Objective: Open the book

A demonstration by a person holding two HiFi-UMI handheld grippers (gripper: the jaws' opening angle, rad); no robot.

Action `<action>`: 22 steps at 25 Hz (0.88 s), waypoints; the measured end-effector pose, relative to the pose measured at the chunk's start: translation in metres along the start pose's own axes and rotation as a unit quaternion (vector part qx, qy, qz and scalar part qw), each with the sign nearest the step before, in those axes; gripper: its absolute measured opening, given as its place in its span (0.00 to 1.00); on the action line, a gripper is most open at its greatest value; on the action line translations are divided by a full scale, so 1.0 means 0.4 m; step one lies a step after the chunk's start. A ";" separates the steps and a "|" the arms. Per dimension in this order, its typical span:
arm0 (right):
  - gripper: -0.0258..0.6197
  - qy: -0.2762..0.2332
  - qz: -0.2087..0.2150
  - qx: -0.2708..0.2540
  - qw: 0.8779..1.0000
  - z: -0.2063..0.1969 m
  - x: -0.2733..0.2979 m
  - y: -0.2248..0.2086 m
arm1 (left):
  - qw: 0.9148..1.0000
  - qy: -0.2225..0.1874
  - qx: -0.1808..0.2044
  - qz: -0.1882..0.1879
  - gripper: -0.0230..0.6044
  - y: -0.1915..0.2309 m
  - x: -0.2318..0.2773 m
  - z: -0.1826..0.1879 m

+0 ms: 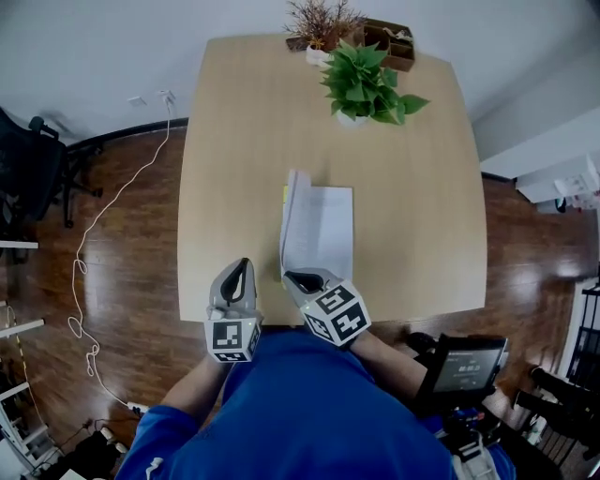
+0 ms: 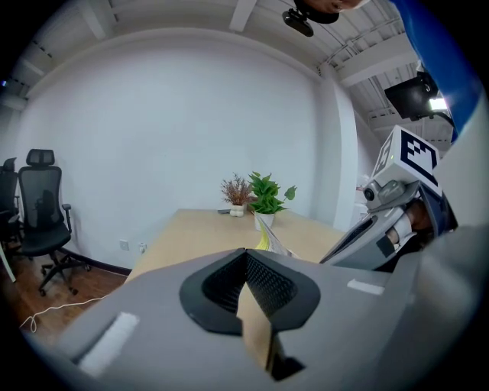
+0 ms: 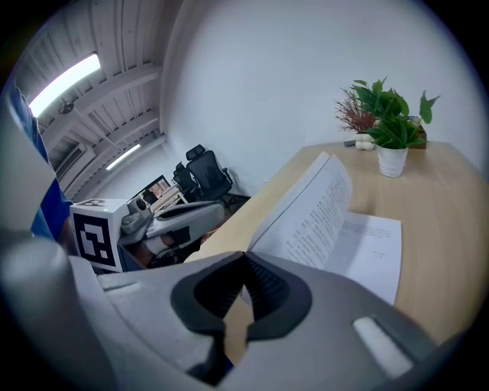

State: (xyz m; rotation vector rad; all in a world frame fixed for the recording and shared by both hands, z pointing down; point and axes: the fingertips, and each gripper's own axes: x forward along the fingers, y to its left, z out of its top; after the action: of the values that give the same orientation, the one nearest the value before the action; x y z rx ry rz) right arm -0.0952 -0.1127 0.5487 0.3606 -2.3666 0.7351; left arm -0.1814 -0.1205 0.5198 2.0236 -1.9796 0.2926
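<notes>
A white book (image 1: 323,230) lies near the front edge of the wooden table (image 1: 234,141), its right page flat. Its left pages (image 1: 289,220) stand up almost vertical, with a strip of yellow at the spine. My right gripper (image 1: 289,277) is at the book's near left corner, jaws shut on the raised pages (image 3: 309,210), which rise straight from the jaw tips (image 3: 244,258). My left gripper (image 1: 246,265) hovers just left of the book at the table's edge, shut (image 2: 245,253) with nothing in it. The left gripper view shows the lifted pages (image 2: 269,237) and the right gripper (image 2: 382,229).
A green potted plant (image 1: 366,84), a pot of dried twigs (image 1: 319,28) and a wooden box (image 1: 389,42) stand at the table's far edge. A black office chair (image 1: 33,159) and a white cable (image 1: 103,216) are on the floor at left. A small screen (image 1: 464,366) sits at lower right.
</notes>
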 end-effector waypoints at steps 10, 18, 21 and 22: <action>0.05 0.009 0.024 -0.031 0.999 0.045 0.090 0.090 | 1.000 -0.002 -0.010 0.026 0.05 0.108 -0.068 -0.028; 0.05 0.028 0.035 -0.048 0.998 0.059 0.173 0.140 | 0.999 -0.003 -0.012 0.046 0.05 0.193 -0.114 -0.038; 0.05 0.046 0.039 -0.053 0.997 0.049 0.206 0.148 | 0.999 -0.002 -0.011 0.051 0.05 0.220 -0.127 -0.040; 0.05 0.052 0.040 -0.055 0.996 0.045 0.218 0.149 | 0.999 -0.001 -0.012 0.053 0.05 0.228 -0.132 -0.043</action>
State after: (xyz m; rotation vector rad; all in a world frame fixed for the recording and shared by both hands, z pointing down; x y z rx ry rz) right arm -0.1957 -0.0813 0.5682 0.1780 -2.3228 0.6411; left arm -0.2732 -0.0660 0.5239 1.9101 -2.0856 0.2885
